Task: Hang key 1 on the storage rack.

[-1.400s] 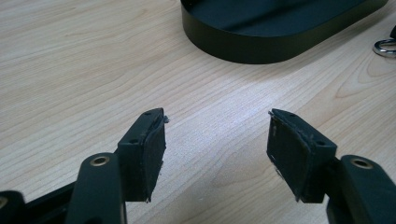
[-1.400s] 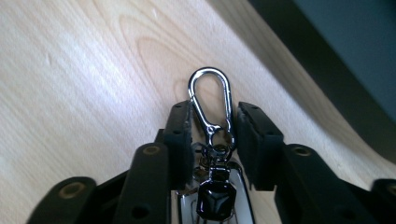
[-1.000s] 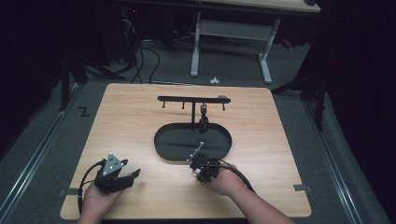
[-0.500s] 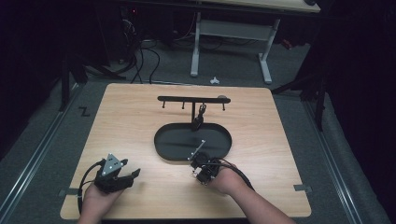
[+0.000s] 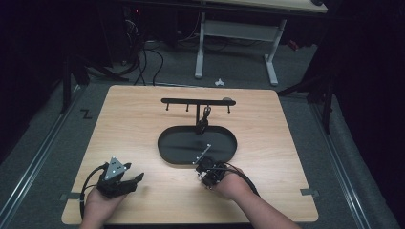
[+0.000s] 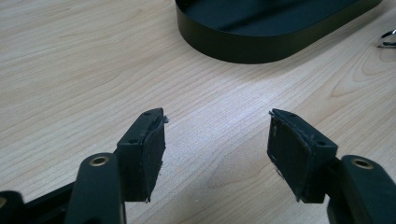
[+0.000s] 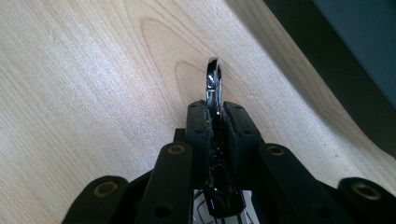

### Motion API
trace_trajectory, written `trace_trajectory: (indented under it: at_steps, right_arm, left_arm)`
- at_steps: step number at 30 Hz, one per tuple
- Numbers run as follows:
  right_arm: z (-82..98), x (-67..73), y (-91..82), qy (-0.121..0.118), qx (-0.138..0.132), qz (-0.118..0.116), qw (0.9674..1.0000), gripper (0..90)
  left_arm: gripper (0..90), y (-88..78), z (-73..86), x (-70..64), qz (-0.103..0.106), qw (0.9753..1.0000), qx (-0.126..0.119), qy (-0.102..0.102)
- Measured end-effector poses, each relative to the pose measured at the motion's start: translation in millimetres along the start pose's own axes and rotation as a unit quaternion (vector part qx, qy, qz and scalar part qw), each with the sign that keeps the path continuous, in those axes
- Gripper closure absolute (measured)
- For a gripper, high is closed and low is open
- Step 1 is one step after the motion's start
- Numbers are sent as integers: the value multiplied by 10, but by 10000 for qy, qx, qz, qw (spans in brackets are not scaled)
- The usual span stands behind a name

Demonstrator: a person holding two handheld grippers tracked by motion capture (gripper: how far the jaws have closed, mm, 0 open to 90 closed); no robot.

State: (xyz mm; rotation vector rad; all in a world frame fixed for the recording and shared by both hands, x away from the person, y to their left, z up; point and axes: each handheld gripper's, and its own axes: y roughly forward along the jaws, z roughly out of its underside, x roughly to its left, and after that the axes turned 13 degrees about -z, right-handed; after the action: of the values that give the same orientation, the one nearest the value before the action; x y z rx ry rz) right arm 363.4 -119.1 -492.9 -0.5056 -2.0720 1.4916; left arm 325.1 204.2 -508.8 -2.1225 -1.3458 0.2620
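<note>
The room was dark, with cables on the grey floor and a white-legged desk (image 5: pixel 239 33) at the back. In front stood a light wooden tabletop (image 5: pixel 143 124). A black oval tray (image 5: pixel 174 143) sat in the middle of it. Just behind the tray stood a thin black rack (image 5: pixel 196 101) with small pegs, and something small and dark hung from one peg (image 5: pixel 206 114); I could not tell what it was.

The right tool (image 5: pixel 206 168) was just beside the near edge of the tray, held in the person's right hand (image 5: pixel 229 183). Its two black jaws were squeezed tight on a shiny metal ring (image 7: pixel 214 86). The ring stuck up out of the tips, thin edge on, right over the bare wood, and the tray's dark wall ran close by. A little silver bit (image 5: pixel 201 153) poked out from the tool over the tray's edge.

The left tool (image 6: pixel 217 149) was well apart from the tray, near the front left corner, held in the left hand (image 5: pixel 102 202). Its jaws stood wide apart with nothing between them, only wood below. It pointed toward the tray's curved end.
</note>
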Motion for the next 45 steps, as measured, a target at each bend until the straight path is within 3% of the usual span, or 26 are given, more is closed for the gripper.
trace_trajectory:
  at_steps: [9, 17, 26, 32, 38, 45]
  right_arm:
    - [1, -29, -18, 18, -13, -127, 9999, 823]
    - [15, -26, -390, 108, -497, -210, 9985, 836]
    - [106, -83, -820, 279, -844, -75, 9960, 837]
    - [199, -144, -1068, 380, -1106, 3, 9931, 837]
    - [309, -262, -1259, 571, -1253, 174, 9903, 837]
    - [426, -441, -1413, 827, -1200, 377, 9886, 837]
  left_arm:
    - [373, 2, 0, -11, -13, 10000, -13, 16]
    - [372, 2, 2, -11, -2, 10000, -37, 33]
    - [372, -8, -8, -25, 8, 9999, -90, 68]
    - [372, -56, -6, -41, -10, 9996, -265, 100]
    - [372, -48, -9, -38, 14, 9996, -259, 98]
    - [371, -13, -19, -46, 32, 9997, -218, 124]
